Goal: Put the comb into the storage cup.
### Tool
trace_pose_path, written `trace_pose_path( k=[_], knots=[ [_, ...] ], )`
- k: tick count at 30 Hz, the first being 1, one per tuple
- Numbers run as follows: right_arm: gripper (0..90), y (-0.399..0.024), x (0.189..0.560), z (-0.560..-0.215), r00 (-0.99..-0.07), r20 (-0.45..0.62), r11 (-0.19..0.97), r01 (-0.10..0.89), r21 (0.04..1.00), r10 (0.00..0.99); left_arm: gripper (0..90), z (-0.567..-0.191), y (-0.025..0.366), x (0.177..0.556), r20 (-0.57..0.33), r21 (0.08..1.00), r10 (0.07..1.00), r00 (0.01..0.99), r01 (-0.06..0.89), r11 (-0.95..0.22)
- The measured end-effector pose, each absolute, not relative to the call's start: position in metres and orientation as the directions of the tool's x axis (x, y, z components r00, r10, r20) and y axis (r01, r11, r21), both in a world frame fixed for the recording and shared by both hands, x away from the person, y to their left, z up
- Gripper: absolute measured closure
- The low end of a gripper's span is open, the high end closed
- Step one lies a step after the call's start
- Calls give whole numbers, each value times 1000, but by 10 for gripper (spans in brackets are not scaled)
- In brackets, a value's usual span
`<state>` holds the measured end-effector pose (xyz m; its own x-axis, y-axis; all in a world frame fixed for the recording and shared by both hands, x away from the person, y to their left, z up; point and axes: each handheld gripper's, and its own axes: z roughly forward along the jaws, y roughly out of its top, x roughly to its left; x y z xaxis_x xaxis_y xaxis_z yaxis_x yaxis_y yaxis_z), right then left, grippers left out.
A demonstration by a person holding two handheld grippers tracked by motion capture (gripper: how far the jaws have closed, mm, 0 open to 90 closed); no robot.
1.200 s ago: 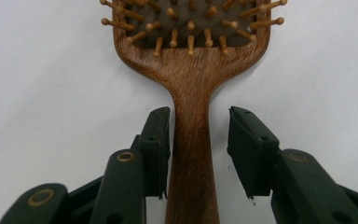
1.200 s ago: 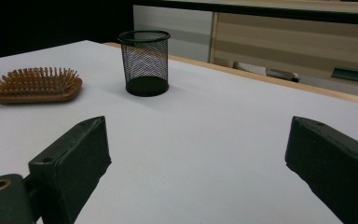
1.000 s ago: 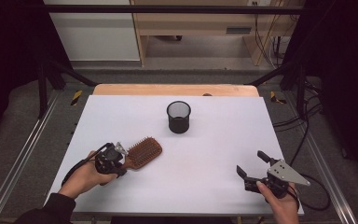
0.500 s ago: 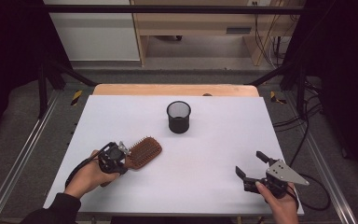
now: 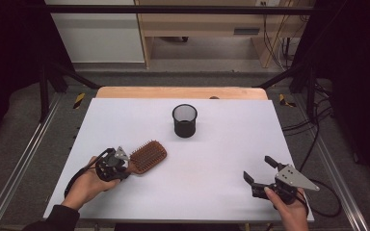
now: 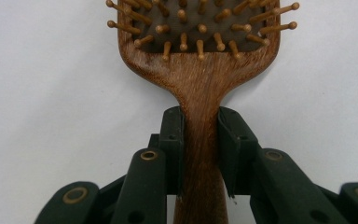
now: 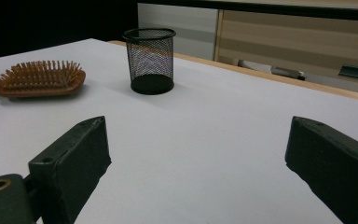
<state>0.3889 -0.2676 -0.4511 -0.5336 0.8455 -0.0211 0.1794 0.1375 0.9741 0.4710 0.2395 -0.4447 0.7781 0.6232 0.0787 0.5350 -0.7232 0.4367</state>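
A wooden hairbrush (image 5: 148,156) lies bristles up on the white table (image 5: 221,144), left of centre. My left gripper (image 5: 126,166) holds its handle from the near-left side. In the left gripper view both pads (image 6: 173,140) press against the sides of the hairbrush (image 6: 198,79) handle, and the left gripper (image 6: 200,135) jaws have just been closing on it. My right gripper (image 5: 257,168) rests near the front right edge, open wide with nothing between its fingers. The right gripper (image 7: 196,149) faces the hairbrush (image 7: 39,79) and a black mesh cup (image 7: 150,60).
The black mesh cup (image 5: 185,120) stands upright at the table's middle back. A wooden strip (image 5: 183,92) runs along the far edge. Metal rails (image 5: 24,163) flank the table, and cables (image 5: 318,139) trail at the right.
The left gripper's jaws have drawn in around the brush handle and the left hand has edged slightly toward the brush. The right gripper and the cup have stayed put.
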Motion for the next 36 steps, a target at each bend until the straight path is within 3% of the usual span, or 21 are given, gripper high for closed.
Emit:
trace_pose_path(
  k=[14, 25, 36],
  knots=[
    [63, -268, 388, -451, -535, -4, 124, 189, 974, 845, 722, -441, 229, 444, 57, 725, 702, 710, 454, -518],
    [54, -262, 385, -449, -545, 34, 96, 209, 973, 838, 722, -440, 231, 433, 57, 809, 734, 677, 400, -431],
    [52, -236, 387, -433, -607, 194, -4, 300, 954, 771, 722, -442, 223, 424, 56, 857, 732, 679, 343, -384]
  ],
)
